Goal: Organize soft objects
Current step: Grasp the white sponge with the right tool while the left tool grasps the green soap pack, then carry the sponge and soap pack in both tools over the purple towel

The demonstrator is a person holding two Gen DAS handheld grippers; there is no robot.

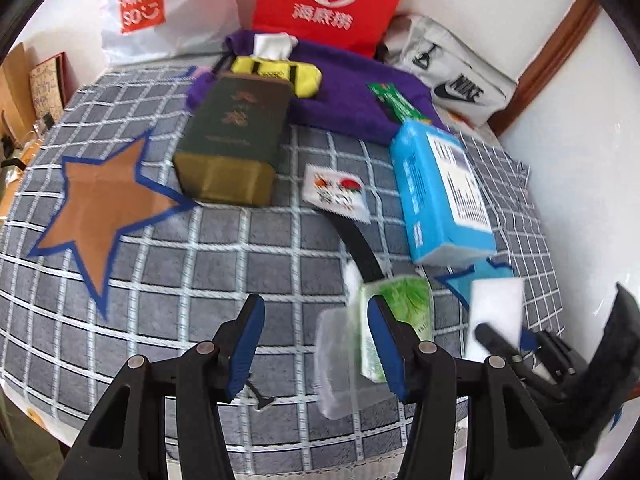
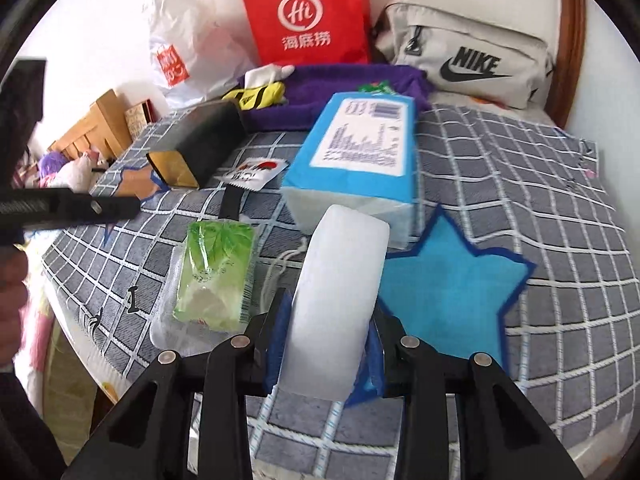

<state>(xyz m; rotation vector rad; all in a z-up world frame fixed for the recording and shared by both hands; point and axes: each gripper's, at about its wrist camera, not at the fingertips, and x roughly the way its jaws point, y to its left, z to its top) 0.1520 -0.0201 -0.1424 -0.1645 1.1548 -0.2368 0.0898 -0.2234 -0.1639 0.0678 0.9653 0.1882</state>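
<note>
Bed (image 2: 520,152), grey checked cover, carrying all items listed.

Right tool (image 2: 326,344): clamped on a white sponge (image 2: 340,300), blue pads pressing both its sides; the sponge stands on edge and juts forward over the cover, beside a blue star (image 2: 448,280) patch to its right. In the left wrist view the same sponge (image 1: 496,312) shows at the right edge, gripped.

Left tool (image 1: 316,340): jaws part open, nothing between them; hangs above the cover. Its right finger (image 1: 384,344) overlaps a green pack (image 1: 404,312) in that view; contact cannot be told.

Green pack (image 2: 216,276): lies flat near the bed's front edge, on a clear pouch, left of the sponge.

Blue tissue pack (image 2: 356,156): behind the sponge, label up, middle of the bed.

Small sachet (image 2: 256,170): white with red print, between the tissue pack and a dark box (image 2: 204,140).

Dark box: long, gold end, lying on its side, left of centre, by a brown star (image 1: 104,204).

Purple cloth (image 2: 348,80): at the back, with a yellow pouch (image 2: 260,94) and a white tissue on it.

Against the wall: white plastic bag (image 2: 188,48), red paper bag (image 2: 312,16), grey Nike bag (image 2: 468,52).
</note>
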